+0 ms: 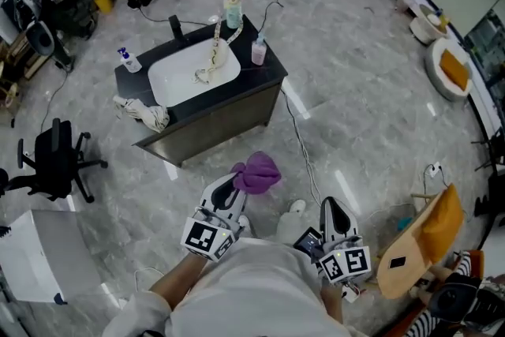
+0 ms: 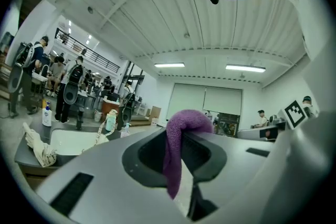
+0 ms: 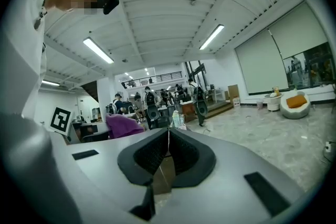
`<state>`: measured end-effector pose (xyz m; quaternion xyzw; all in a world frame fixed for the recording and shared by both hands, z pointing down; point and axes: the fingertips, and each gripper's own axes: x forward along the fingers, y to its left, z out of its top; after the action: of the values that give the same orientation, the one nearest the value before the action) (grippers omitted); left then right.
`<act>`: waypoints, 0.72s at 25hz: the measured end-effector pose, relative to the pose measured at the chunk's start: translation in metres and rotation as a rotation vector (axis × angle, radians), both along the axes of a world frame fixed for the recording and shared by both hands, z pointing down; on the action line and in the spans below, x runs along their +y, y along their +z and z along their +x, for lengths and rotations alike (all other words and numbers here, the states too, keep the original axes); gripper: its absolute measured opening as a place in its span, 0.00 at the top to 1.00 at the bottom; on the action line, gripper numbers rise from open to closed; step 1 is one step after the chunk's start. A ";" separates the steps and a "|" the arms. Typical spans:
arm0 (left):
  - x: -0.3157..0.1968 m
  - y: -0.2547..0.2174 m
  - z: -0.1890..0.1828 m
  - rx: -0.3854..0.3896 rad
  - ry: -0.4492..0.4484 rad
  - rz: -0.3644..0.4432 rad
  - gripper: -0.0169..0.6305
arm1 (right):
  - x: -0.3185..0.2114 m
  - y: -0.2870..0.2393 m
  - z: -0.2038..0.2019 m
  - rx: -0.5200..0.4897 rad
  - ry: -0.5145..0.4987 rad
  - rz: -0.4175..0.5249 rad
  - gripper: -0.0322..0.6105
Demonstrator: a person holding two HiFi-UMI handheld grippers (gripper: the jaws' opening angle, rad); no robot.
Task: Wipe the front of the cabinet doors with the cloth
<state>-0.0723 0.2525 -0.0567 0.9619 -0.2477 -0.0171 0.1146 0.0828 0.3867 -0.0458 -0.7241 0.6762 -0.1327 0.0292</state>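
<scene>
The left tool point(image 1: 235, 187) is clamped on the cloth point(image 2: 180, 136), which loops up over the jaws, its loose end hanging straight down between them. The right tool point(image 3: 168, 150) is closed on nothing. The cabinet point(image 1: 229, 118) stands well apart ahead, and its sink point(image 1: 170, 76) holds a pale cord point(image 1: 211, 59).
</scene>
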 end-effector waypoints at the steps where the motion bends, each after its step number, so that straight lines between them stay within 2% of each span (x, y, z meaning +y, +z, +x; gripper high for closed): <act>1: -0.007 0.001 -0.003 -0.006 -0.033 -0.002 0.89 | -0.010 0.001 0.003 0.000 -0.024 0.001 0.91; 4: -0.027 0.003 -0.011 -0.016 -0.139 -0.012 0.89 | -0.040 0.002 0.016 0.002 -0.099 0.007 0.91; 7: -0.046 0.003 -0.003 -0.014 -0.229 -0.006 0.89 | -0.072 0.000 0.033 0.002 -0.179 0.025 0.91; 13: -0.075 -0.004 0.041 0.002 -0.395 0.010 0.89 | -0.138 0.004 0.087 0.015 -0.358 0.021 0.91; 18: -0.088 -0.007 0.085 -0.006 -0.498 0.004 0.89 | -0.185 -0.002 0.137 0.019 -0.484 0.030 0.91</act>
<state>0.0125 0.1647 -0.0634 0.8716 -0.4772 -0.0424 0.1040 0.2199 0.2021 -0.0477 -0.5418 0.8321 -0.1190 0.0007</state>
